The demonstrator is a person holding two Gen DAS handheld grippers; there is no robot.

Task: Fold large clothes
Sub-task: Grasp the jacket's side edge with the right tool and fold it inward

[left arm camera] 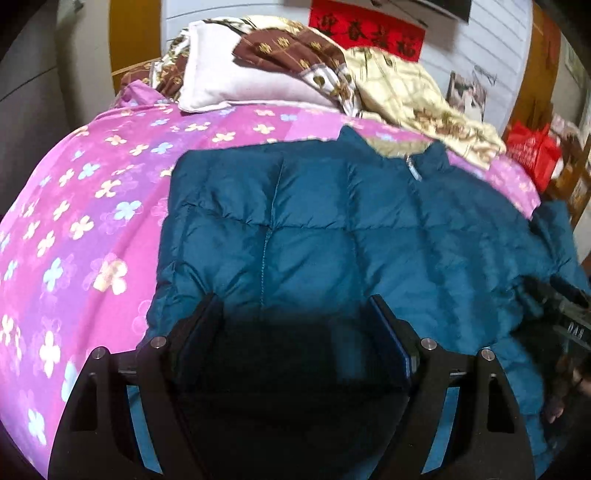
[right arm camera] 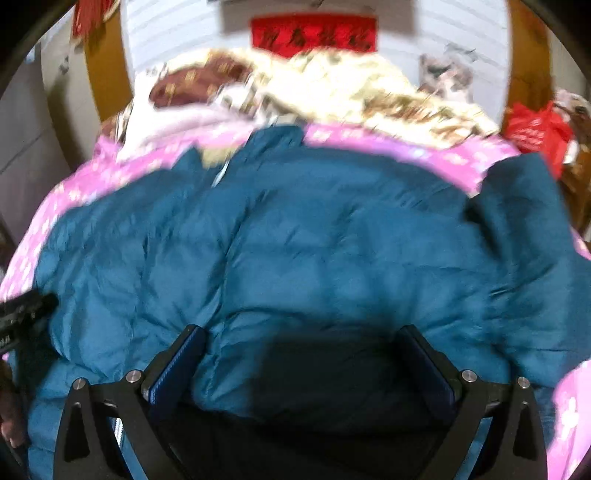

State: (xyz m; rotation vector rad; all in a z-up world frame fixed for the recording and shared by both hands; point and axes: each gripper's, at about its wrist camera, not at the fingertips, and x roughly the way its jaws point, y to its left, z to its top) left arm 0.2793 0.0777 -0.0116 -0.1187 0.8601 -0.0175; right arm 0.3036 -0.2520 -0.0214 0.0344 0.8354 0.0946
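A large teal quilted jacket point(left arm camera: 332, 229) lies spread on a bed with a pink flowered sheet point(left arm camera: 92, 221), its collar and zip toward the pillows. My left gripper point(left arm camera: 295, 301) hovers over the jacket's left half, jaws wide open with only shadowed fabric below them. The right wrist view is blurred. There the jacket point(right arm camera: 314, 240) fills the middle, one sleeve bunched at the right. My right gripper point(right arm camera: 301, 330) stands open above its lower part, a dark patch of fabric or shadow between the fingers. Each gripper shows at the edge of the other's view, the right gripper point(left arm camera: 565, 306) and the left gripper point(right arm camera: 22, 314).
A pale pillow point(left arm camera: 240, 85) and a brown and cream quilt point(left arm camera: 406, 96) are heaped at the head of the bed. A red bag point(left arm camera: 532, 151) sits off the bed's right side. A red banner point(left arm camera: 365, 33) hangs on the wall. A person's hand point(left arm camera: 557, 398) holds the right gripper.
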